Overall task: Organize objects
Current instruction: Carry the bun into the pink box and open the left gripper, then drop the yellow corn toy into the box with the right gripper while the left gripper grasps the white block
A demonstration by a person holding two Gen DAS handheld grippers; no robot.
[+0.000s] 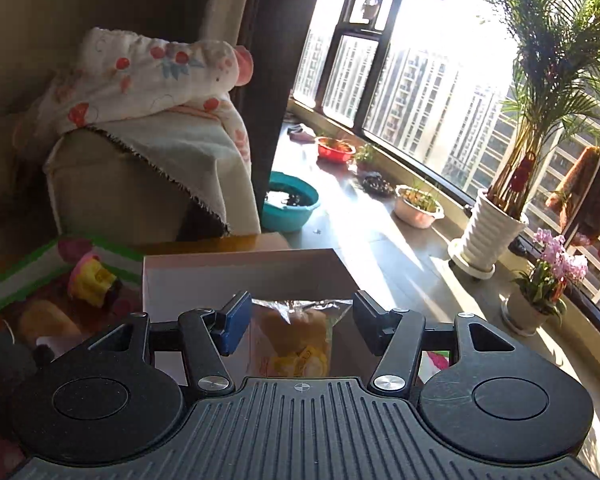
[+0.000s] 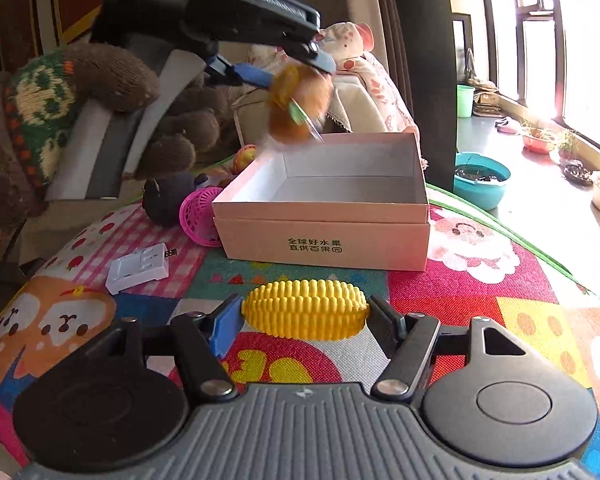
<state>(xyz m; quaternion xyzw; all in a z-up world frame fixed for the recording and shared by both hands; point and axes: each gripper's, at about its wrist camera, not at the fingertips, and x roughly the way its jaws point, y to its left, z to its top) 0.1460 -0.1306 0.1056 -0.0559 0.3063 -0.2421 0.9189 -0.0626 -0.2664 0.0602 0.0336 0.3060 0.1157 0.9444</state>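
- Closest to me on the right wrist cam: my right gripper (image 2: 305, 316) has its jaws pinching a yellow toy corn cob (image 2: 305, 314) end to end, blue pad on one end and black pad on the other, sitting low over the cartoon play mat (image 2: 500, 280).
- Just past the corn is the open pink cardboard box (image 2: 324, 240), printed text on its near wall, nothing visible on the part of the floor I can see from here.
- To the left of the box on the mat: a white charger-looking thing (image 2: 138, 268), then a pink plastic basket (image 2: 198, 216) touching the box's left side, and a dark plush toy (image 2: 168, 196) right behind it.
- Above the box's far left corner, my left gripper (image 2: 290, 72) hangs with a wrapped bun (image 2: 300, 108) right under its fingers (blurry, so the grip isn't clear from this cam).
- Left wrist cam sorts it out: jaws spread wide there, and the bun in clear wrap (image 1: 296, 336) sits between them without touching either pad, over the box (image 1: 244, 276).
- Further back: sofa arm with a floral blanket (image 1: 152, 80), teal basin (image 1: 290, 206), potted palm (image 1: 496, 232) by the window.
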